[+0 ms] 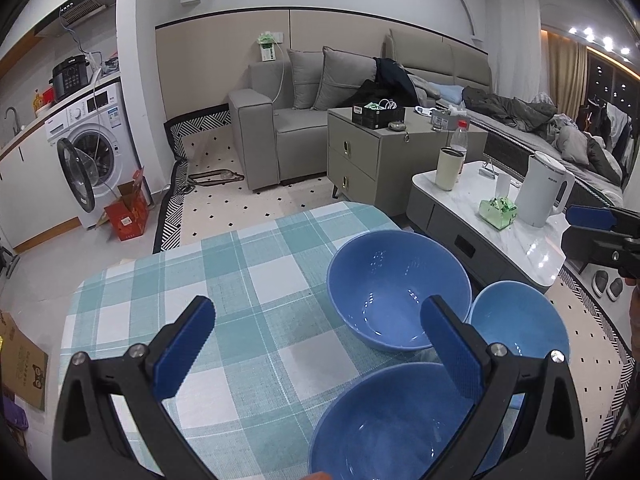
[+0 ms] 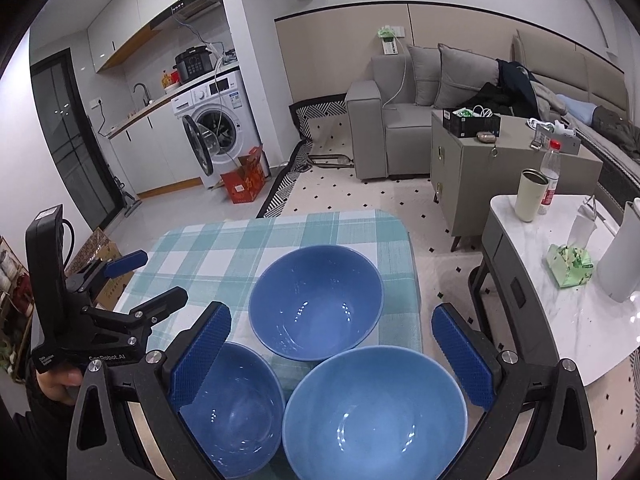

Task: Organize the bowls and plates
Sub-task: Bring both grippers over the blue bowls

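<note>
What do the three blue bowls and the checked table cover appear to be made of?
The three blue bowls look like glazed ceramic, though glossy melamine is possible: smooth walls with small sharp light glints inside. The checked table cover looks like matte woven fabric: a fine thread texture shows in the teal squares, with no shine.

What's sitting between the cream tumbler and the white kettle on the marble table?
A green packet and a folded white paper lie between tumbler and kettle, clearest in the right wrist view.
</note>
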A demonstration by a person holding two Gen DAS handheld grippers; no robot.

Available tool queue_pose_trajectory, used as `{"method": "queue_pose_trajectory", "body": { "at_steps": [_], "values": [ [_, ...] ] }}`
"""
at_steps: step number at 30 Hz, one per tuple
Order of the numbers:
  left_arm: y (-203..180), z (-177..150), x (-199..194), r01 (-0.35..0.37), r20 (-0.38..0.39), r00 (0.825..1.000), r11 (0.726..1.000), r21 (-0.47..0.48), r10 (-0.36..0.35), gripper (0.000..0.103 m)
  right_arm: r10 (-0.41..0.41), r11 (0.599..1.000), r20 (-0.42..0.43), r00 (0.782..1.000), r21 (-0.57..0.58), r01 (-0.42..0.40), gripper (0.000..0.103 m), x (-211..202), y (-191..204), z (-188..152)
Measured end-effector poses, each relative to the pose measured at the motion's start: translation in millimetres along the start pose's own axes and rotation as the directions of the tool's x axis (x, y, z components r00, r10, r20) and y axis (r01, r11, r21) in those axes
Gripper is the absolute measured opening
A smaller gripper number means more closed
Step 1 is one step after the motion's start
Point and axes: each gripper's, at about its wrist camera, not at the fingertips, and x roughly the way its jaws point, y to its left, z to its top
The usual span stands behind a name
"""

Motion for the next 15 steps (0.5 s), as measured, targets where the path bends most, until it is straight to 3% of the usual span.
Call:
{"method": "queue_pose_trajectory", "body": {
  "at_steps": [15],
  "values": [
    [3, -1, 38, 0.02, -0.063, 0.998, 1.0, 0.004, -0.02, 0.102, -0.005, 1.0, -0.114, 0.993, 0.006, 0.006, 0.102, 56, -15, 4]
  ]
}}
